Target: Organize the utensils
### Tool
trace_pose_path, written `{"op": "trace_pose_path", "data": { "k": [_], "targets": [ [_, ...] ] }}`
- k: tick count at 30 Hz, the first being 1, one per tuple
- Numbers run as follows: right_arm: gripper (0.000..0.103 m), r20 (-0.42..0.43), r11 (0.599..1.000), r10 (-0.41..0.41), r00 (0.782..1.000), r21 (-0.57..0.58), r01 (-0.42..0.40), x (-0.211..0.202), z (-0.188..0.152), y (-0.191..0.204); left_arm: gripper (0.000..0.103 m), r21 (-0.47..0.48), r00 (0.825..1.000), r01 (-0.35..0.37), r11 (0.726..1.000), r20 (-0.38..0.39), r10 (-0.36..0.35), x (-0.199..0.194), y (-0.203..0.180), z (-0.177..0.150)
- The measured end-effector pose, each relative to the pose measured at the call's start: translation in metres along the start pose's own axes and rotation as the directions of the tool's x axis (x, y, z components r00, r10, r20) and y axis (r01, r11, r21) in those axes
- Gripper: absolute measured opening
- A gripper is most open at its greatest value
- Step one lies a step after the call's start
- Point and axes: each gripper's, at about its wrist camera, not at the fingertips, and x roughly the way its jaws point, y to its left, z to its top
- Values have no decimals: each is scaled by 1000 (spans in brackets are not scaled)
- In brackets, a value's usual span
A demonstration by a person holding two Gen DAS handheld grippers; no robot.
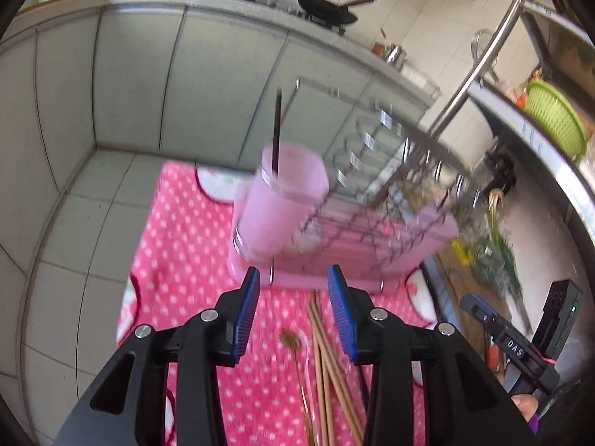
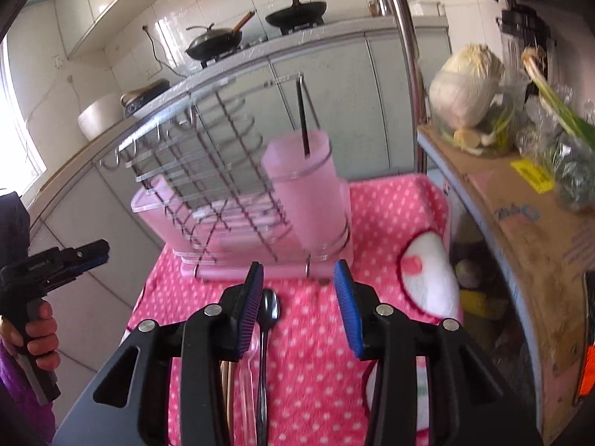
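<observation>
We hold both tools spread and empty, left tool (image 1: pixel 293 278) over chopsticks (image 1: pixel 327 364), right tool (image 2: pixel 299 275) above a spoon (image 2: pixel 268 319).

We take this for a home kitchen. Two black woks (image 2: pixel 215 42) sit on a gas hob at 12 o'clock above grey cabinet doors (image 1: pixel 141 74); cabbage (image 2: pixel 465 85) at 2 o'clock.
</observation>
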Motion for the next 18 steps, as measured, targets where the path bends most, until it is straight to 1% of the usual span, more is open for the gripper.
{"op": "trace_pose_path", "data": {
  "k": [2,4,7,9,12,14,18],
  "targets": [
    [40,-27,1000,18,999,17,-17,6,-9,-1,37,-9,999,0,1000,-54,-1,14,1,-14],
    [40,-53,999,36,998,34,-34,11,-18,-2,33,-13,994,7,1000,-109,-9,28,2,-27],
    [40,-71,998,47,996,43,-44,13,-25,-1,29,-3,982,-6,1000,-187,6,49,-1,-43],
    [40,-74,998,50,996,42,-47,13,-27,-1,26,-10,970,-11,1000,-245,8,64,-1,-52],
    [40,-84,997,60,995,46,-57,15,-29,-3,24,-24,951,-22,999,-308,14,82,-2,-59],
    [40,-93,997,66,994,48,-61,18,-31,-5,23,-33,940,-24,999,-341,12,94,-2,-62],
    [40,-125,995,84,989,57,-77,24,-35,-7,20,-22,922,-61,998,-383,48,114,-6,-63]
  ]
}}
